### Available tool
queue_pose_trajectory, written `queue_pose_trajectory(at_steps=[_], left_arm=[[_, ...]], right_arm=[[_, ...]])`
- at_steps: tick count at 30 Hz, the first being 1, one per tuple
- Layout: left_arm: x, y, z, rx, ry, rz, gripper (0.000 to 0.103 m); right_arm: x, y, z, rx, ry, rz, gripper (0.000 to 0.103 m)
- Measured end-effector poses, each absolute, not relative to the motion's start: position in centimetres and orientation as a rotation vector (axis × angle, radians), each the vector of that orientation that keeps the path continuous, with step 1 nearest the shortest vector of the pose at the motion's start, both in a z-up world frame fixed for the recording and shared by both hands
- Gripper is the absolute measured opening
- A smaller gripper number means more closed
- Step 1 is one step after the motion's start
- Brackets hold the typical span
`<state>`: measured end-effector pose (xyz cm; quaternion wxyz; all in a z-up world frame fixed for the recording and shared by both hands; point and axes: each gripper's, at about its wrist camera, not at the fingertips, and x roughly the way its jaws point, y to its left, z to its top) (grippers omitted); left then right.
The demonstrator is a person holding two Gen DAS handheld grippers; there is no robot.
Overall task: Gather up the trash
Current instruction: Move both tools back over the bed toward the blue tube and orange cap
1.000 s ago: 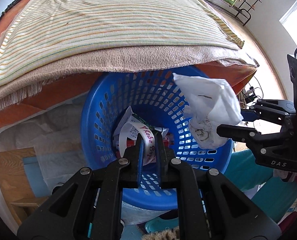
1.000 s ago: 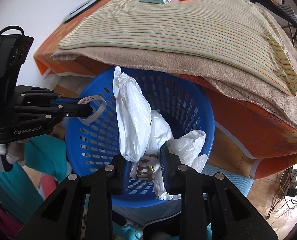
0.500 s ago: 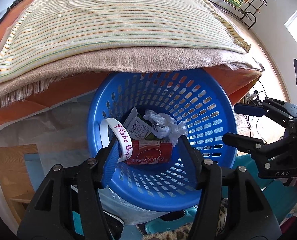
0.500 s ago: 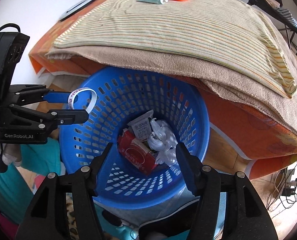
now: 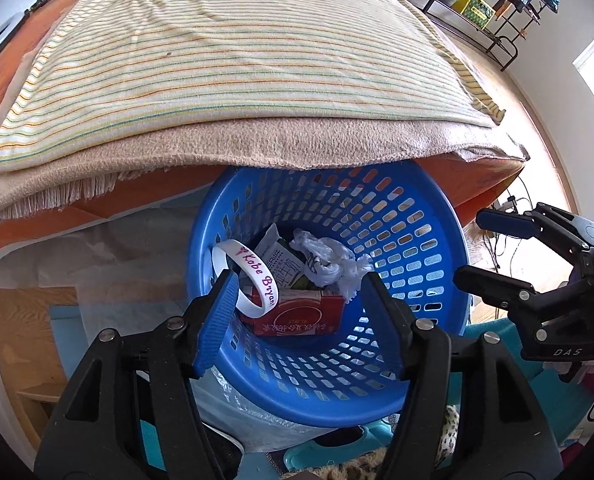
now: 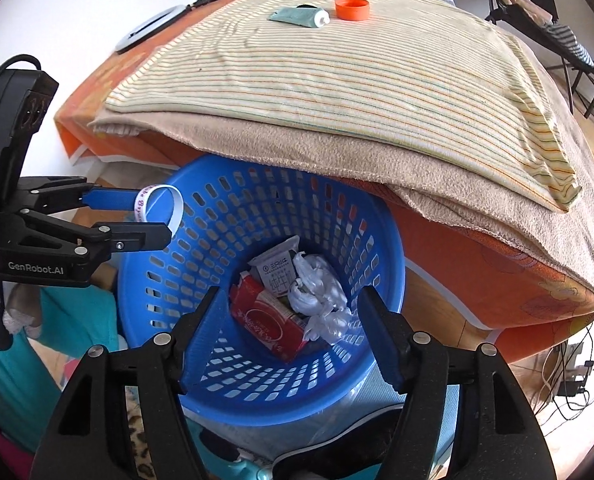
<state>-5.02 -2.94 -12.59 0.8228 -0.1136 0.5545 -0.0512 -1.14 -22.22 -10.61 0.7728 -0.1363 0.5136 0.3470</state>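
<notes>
A blue perforated basket (image 5: pixel 417 248) (image 6: pixel 201 364) stands under the bed's edge. In it lie a red carton (image 5: pixel 297 316) (image 6: pixel 265 320), a white milk pouch (image 5: pixel 281 264) (image 6: pixel 277 272) and a crumpled white plastic bag (image 5: pixel 329 264) (image 6: pixel 317 296). My left gripper (image 5: pixel 299 280) (image 6: pixel 151 218) hovers over the basket's left rim, its jaws opening. A white printed wristband (image 5: pixel 253 280) (image 6: pixel 165 204) clings to one pad only; the other pad is clear of it. My right gripper (image 6: pixel 291 296) (image 5: pixel 471 246) hangs over the basket, jaws opening, nothing between them.
A striped blanket (image 5: pixel 257 72) over a beige one covers the bed and overhangs the basket. At its far side lie a teal tube (image 6: pixel 297 16) and an orange cap (image 6: pixel 351 8). A ring lamp (image 6: pixel 149 30) sits at the bed's left. Teal-clad legs are below.
Both grippers have opened. The white plastic bag has dropped from the right gripper into the basket. The wristband is no longer pinched and hangs on one left pad.
</notes>
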Motion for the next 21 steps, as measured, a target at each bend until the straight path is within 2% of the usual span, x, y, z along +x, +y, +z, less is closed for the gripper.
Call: queue_pose_trajectory(at_steps=[21], left_arm=[[-2.3,-1.0,-8.6,-0.276,1.101,-0.095,0.066]], right_arm=[[3.2,-22.8,-5.7,-0.166,1.005,0.729,0.07]])
